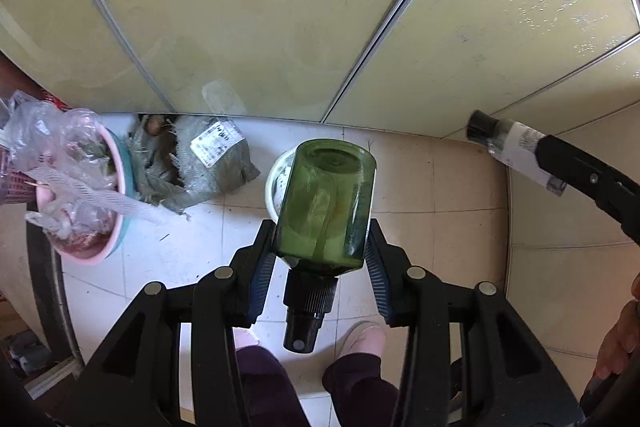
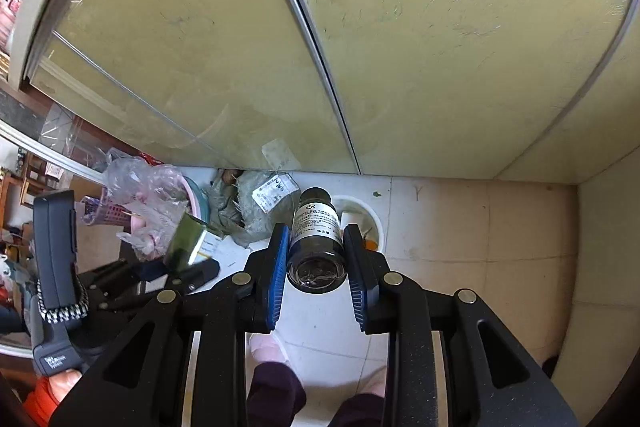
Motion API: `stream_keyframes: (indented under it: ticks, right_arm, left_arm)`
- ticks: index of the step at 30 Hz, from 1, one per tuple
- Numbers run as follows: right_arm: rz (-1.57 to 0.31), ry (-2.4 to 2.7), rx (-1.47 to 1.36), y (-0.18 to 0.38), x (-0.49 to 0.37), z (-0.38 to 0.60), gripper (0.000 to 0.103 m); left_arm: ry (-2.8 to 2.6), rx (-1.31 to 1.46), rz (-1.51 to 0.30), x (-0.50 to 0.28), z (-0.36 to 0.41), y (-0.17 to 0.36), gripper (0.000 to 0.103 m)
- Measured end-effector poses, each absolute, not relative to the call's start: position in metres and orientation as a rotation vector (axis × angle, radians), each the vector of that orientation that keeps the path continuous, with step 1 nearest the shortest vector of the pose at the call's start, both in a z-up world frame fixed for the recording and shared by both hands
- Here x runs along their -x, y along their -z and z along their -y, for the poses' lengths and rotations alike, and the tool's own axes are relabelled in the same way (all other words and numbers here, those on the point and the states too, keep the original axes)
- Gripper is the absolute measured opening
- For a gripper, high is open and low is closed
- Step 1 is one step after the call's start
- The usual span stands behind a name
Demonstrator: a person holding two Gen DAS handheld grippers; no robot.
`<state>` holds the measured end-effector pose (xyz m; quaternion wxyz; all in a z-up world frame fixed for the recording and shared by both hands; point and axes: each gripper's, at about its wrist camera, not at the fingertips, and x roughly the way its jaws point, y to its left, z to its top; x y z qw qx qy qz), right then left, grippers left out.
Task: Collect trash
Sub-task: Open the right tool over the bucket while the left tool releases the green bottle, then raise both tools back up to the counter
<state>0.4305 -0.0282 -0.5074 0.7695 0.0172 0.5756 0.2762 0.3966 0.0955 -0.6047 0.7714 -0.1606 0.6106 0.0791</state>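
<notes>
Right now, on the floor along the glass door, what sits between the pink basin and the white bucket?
A torn grey sack with a white label lies between the pink basin and the white bucket, clearest in the left wrist view.

Pale tiled floor point(image 1: 460, 187) below yellowish sliding glass doors point(image 1: 248, 11), sunlit.

Left wrist view: looks steeply down along its fingers point(image 1: 256, 267) at the tiled floor point(image 1: 460, 187), close over it, facing the sliding glass door point(image 1: 240, 7). Right wrist view: same heading, also steeply down, door point(image 2: 440, 27) ahead. Shared ground: white bin point(image 1: 276, 179) point(image 2: 376, 223), grey sack point(image 1: 212, 159) point(image 2: 260, 203), pink basin point(image 1: 116, 187) point(image 2: 192, 195), and the person's slippered feet. Each view catches the other gripper at its edge.
</notes>
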Motion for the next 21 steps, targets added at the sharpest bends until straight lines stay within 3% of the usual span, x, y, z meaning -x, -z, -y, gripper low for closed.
stream_keyframes:
  ticks: [5, 7, 10, 21]
  right_arm:
    - [-1.218, -0.638, -0.031, 0.51, -0.439, 0.024, 0.026]
    - [-1.218, -0.633, -0.026, 0.51, -0.441, 0.023, 0.026]
    - [-1.252, -0.608, -0.021, 0.515, -0.444, 0.025, 0.042]
    - [-1.269, -0.574, -0.037, 0.486, -0.449, 0.043, 0.042]
  left_arm:
    - [-0.141, 0.37, -1.254, -0.417, -0.096, 0.601, 0.043]
    - [-0.153, 0.364, -1.264, -0.424, -0.096, 0.607, 0.051]
    - [-0.17, 0.369, -1.293, -0.428, -0.099, 0.612, 0.055]
    - [-0.147, 0.307, -1.309, -0.423, -0.086, 0.567, 0.055]
